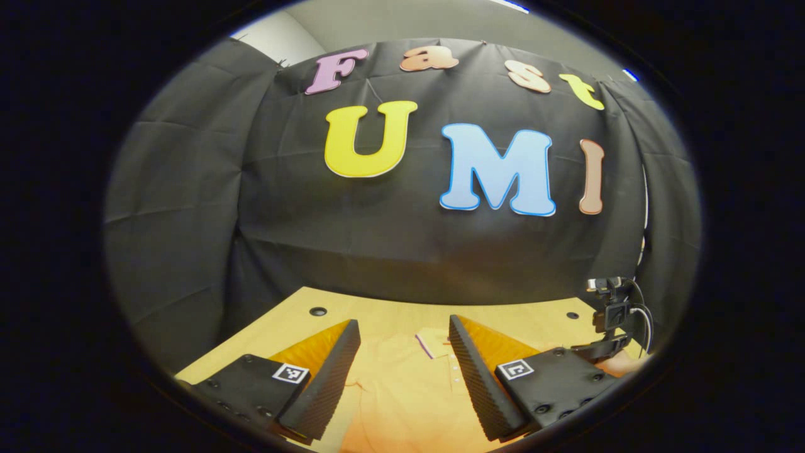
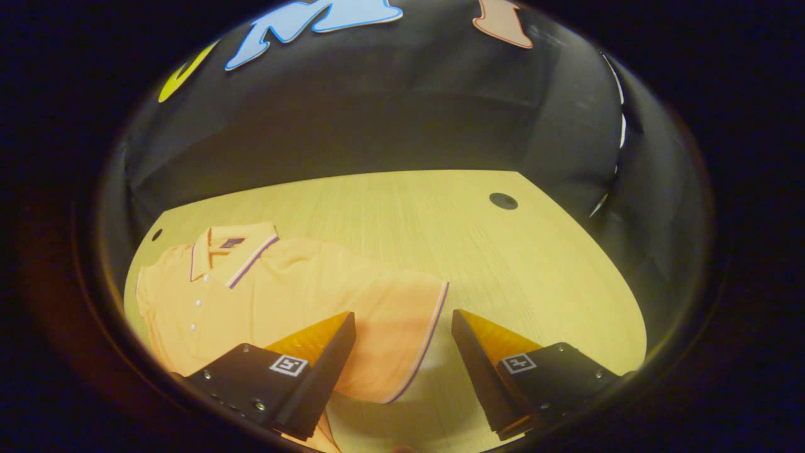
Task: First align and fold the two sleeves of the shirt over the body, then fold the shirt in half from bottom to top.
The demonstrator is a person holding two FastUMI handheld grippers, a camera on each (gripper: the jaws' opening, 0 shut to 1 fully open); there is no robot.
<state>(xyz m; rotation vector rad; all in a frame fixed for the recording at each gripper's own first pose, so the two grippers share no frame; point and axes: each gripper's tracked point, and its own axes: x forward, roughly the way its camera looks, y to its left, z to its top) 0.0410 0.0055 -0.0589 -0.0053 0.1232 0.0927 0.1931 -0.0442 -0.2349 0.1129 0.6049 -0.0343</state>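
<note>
The shirt (image 2: 283, 296) lay flat on the worktop (image 2: 503, 264), collar toward the far wall, no sleeve folded yet. Both hand-held grippers, left (image 1: 402, 365) and right (image 2: 402, 352), were spread, holding nothing. The right hovered over the sleeve (image 2: 402, 327) hem; pinching a single layer or off the edge might skew the fold. The left gripper view showed the placket (image 1: 449, 365) close up, plus a camera mount (image 1: 613, 314).

A light wooden desk (image 2: 440, 220) with dark round holes (image 2: 503, 201) near its far corners stands before a black cloth wall (image 1: 390, 239), and a small black device with cables (image 1: 613, 311) sits at its edge.
</note>
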